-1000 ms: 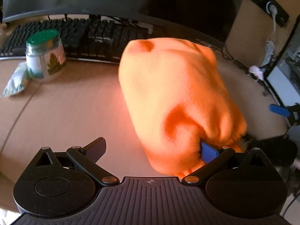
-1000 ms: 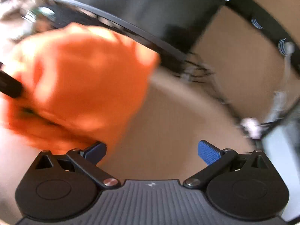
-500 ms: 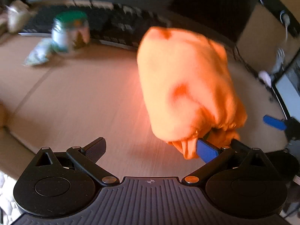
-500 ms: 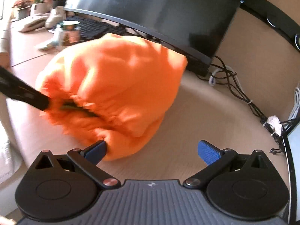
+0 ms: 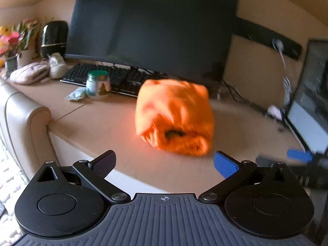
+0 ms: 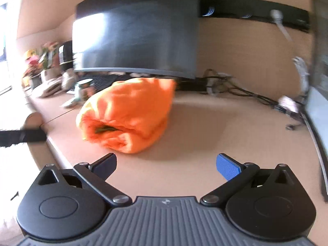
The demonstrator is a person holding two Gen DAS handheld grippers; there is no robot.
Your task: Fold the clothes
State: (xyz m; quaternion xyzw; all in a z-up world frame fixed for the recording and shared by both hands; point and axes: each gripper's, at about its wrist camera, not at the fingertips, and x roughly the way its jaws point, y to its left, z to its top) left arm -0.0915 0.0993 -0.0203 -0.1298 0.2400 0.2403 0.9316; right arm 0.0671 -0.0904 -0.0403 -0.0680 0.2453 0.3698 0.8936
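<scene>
Both grippers empty, orange bundle sitting near the desk's front edge

The left gripper and right gripper hang spread wide, clear of the folded orange garment on the desk. Its loose rolled end faces them and could slump open. Farther back, the green-lidded jar and keyboard crowd any push.

Bare counter lies in front of and to both sides of the folded orange garment, giving either gripper a clear path along the near edge. Behind the garment the keyboard and monitor close off the back. A green-lidded jar with a crumpled wrapper stands to the left, cables and a laptop screen crowd the right
</scene>
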